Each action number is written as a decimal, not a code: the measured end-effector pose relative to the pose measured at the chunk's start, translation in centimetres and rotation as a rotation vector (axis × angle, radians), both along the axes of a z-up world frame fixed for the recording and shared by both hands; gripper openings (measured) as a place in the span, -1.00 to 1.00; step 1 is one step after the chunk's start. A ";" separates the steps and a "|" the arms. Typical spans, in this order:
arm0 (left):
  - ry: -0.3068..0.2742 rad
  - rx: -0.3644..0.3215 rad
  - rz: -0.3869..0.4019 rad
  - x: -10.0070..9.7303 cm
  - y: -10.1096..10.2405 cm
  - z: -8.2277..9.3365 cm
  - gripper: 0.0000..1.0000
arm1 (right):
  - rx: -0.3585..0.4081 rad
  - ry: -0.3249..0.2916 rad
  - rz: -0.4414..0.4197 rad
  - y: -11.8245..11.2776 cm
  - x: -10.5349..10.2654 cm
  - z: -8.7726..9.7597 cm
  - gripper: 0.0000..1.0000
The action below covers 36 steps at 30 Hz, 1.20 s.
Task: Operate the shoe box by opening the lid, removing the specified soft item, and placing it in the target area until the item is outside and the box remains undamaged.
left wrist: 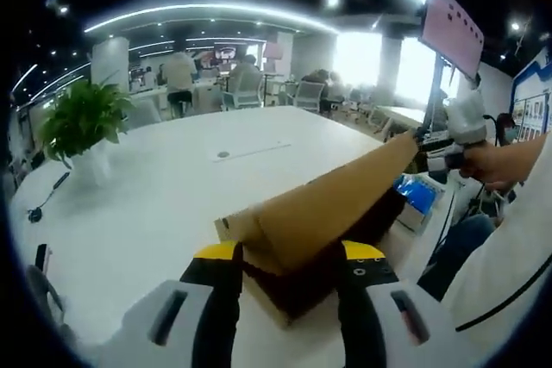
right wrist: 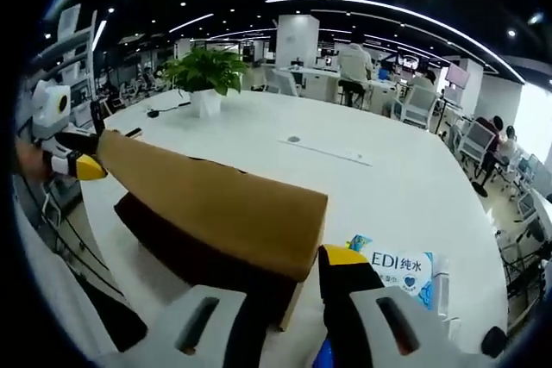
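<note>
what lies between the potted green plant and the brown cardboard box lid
Bare white table in the right gripper view, between potted green plant and brown cardboard shoe box lid.

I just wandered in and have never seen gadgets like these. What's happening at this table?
A person holds a two-jaw gripper in each hand and is working on a cardboard shoe box on a white table. The left gripper and right gripper each sit at one end of the brown lid, which is tilted up. A blue-and-white packet lies beside the box.
</note>
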State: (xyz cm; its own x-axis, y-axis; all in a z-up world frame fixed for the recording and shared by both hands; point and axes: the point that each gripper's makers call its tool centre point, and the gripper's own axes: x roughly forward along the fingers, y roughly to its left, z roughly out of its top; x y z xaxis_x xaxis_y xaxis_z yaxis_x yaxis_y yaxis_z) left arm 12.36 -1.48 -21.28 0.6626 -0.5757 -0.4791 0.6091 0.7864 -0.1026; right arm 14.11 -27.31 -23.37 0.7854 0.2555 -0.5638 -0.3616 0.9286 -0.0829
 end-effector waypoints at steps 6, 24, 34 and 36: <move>0.019 0.005 -0.009 -0.3 0.0 -0.4 -0.09 | -0.019 0.004 0.016 0.3 -0.4 -0.4 -0.55; 0.035 0.017 -0.032 1.7 -0.3 -0.6 -0.06 | -0.067 -0.005 0.011 0.4 -0.5 -0.4 -0.49; 0.055 0.008 -0.050 1.1 -0.3 -1.2 -0.04 | -0.043 0.049 0.006 0.7 -1.3 -1.6 -0.38; 0.059 0.012 -0.053 0.9 -0.4 -1.4 -0.04 | -0.037 0.069 0.011 1.0 -1.4 -1.7 -0.30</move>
State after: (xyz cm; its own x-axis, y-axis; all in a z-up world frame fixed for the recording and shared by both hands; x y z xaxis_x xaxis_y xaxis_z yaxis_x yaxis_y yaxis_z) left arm 13.21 -1.86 -22.63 0.6015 -0.6036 -0.5233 0.6433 0.7544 -0.1308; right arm 12.68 -26.35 -25.08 0.7419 0.2417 -0.6255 -0.3778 0.9213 -0.0921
